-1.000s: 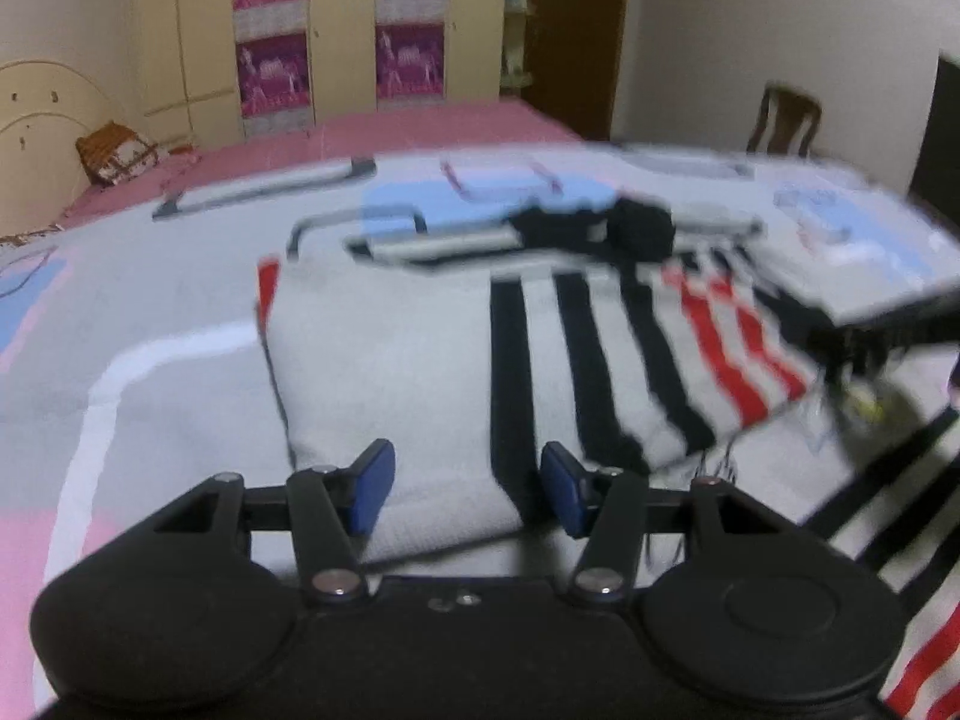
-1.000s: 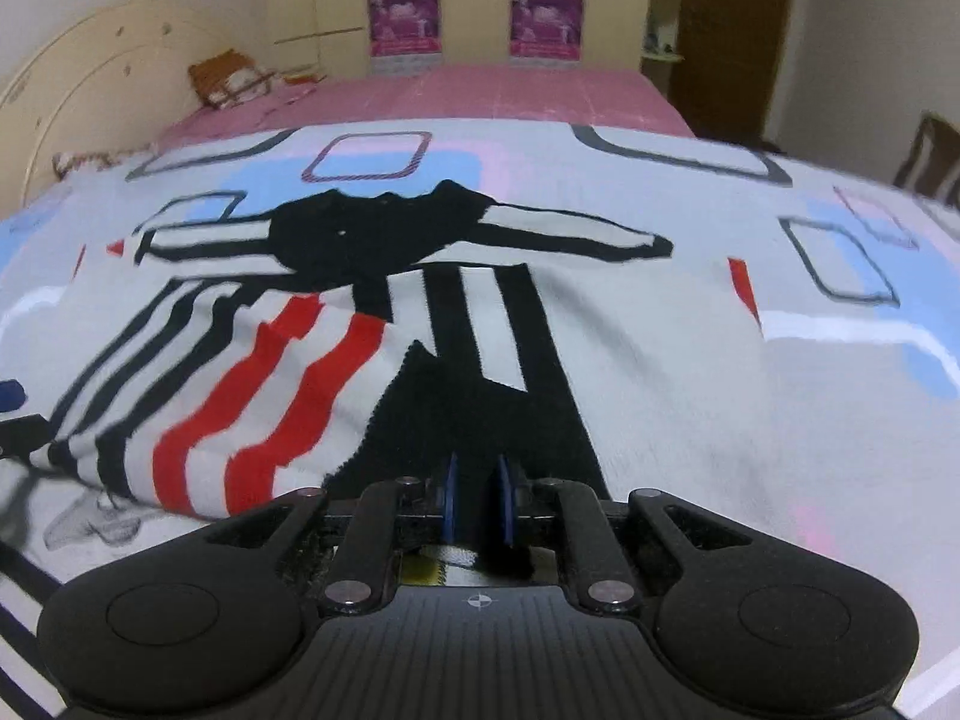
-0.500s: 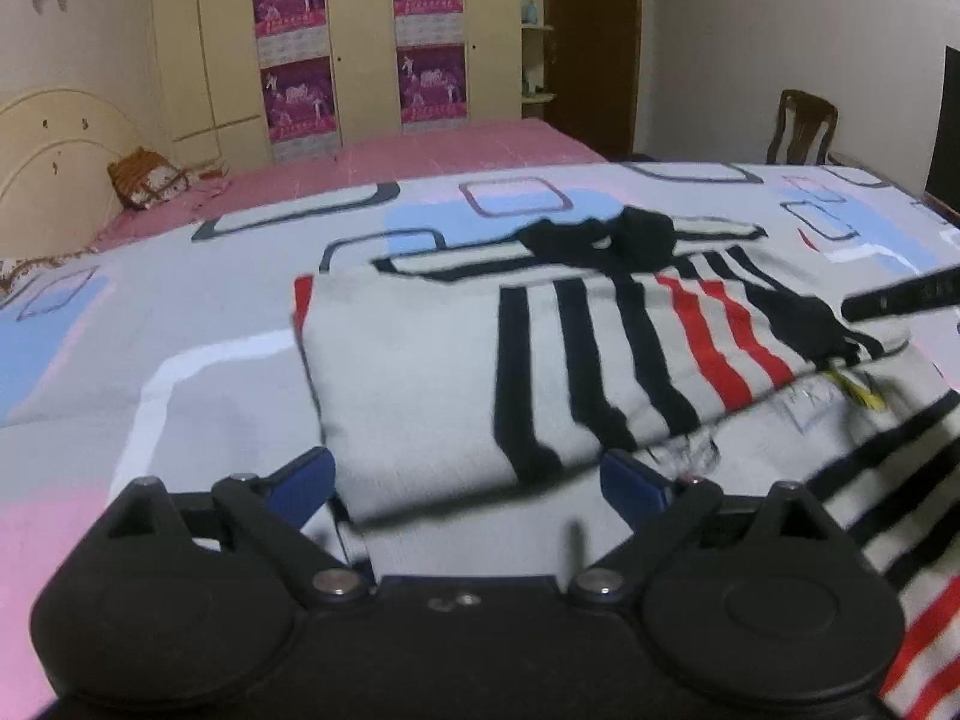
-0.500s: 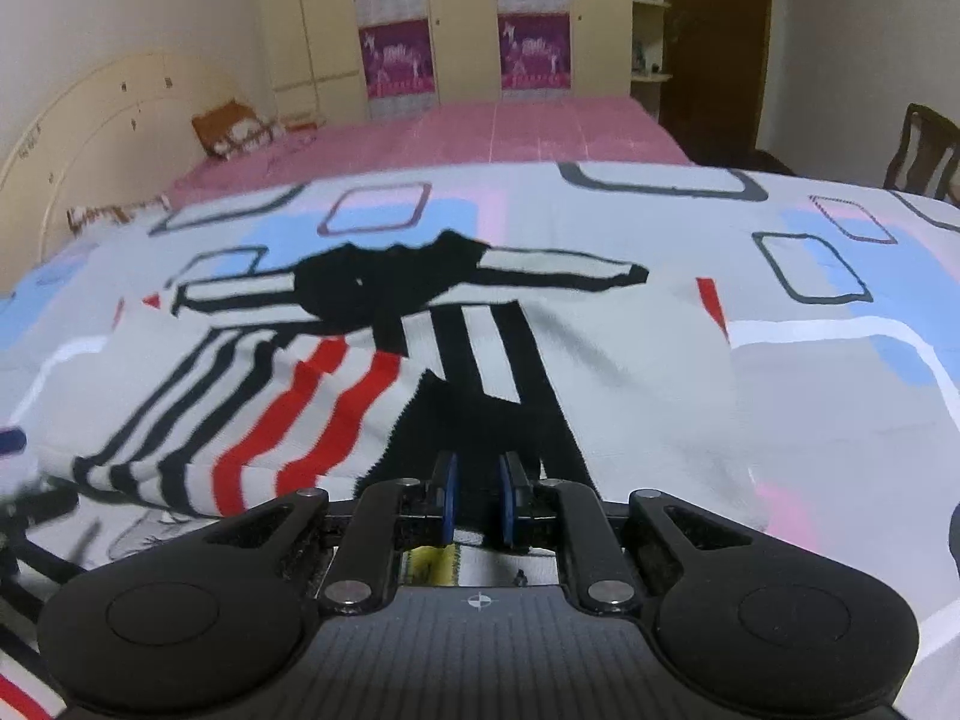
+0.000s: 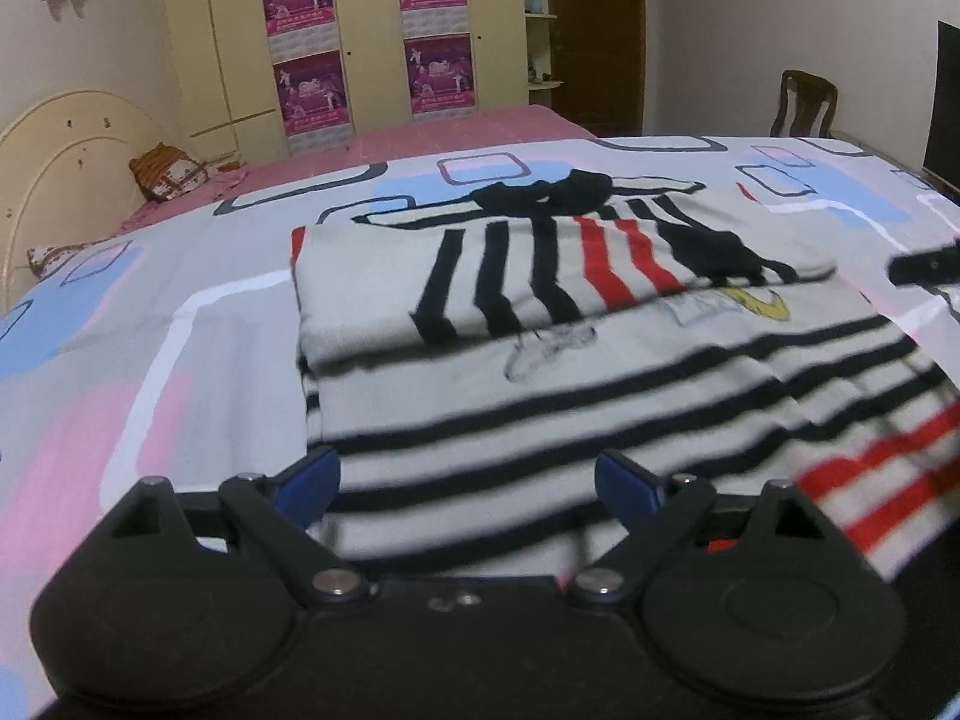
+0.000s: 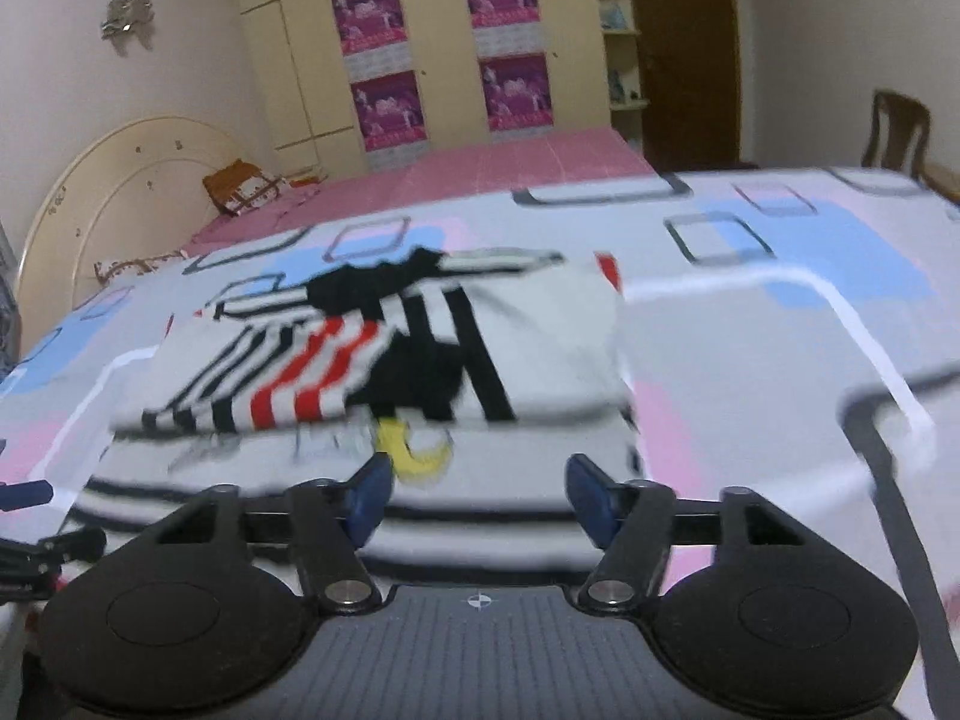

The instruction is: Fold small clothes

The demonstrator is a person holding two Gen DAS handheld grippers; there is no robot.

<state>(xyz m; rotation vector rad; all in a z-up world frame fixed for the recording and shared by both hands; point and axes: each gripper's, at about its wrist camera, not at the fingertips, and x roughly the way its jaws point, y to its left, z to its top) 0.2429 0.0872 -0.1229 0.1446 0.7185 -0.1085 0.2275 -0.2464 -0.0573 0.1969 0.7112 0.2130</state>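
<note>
A small white sweater [image 5: 540, 348] with black and red stripes lies on the patterned bedsheet [image 5: 180, 360]. Its upper part with the sleeves is folded down over the body. It also shows in the right wrist view [image 6: 480, 360]. My left gripper [image 5: 468, 480] is open and empty, just above the sweater's near striped hem. My right gripper [image 6: 477, 492] is open and empty, close above the near part of the sweater, by a yellow print [image 6: 420, 450]. The right gripper's tip shows at the right edge of the left wrist view [image 5: 924, 264].
The bed has a cream headboard [image 5: 66, 168] and pillows [image 5: 174, 177] at the far left. A wardrobe with purple posters [image 5: 372, 42] stands behind. A wooden chair [image 5: 804, 102] and a dark door [image 6: 684, 48] are at the right.
Both grippers have opened and drawn back toward the near side. The right one let go of the folded sleeve part, which now lies flat on the sweater.
</note>
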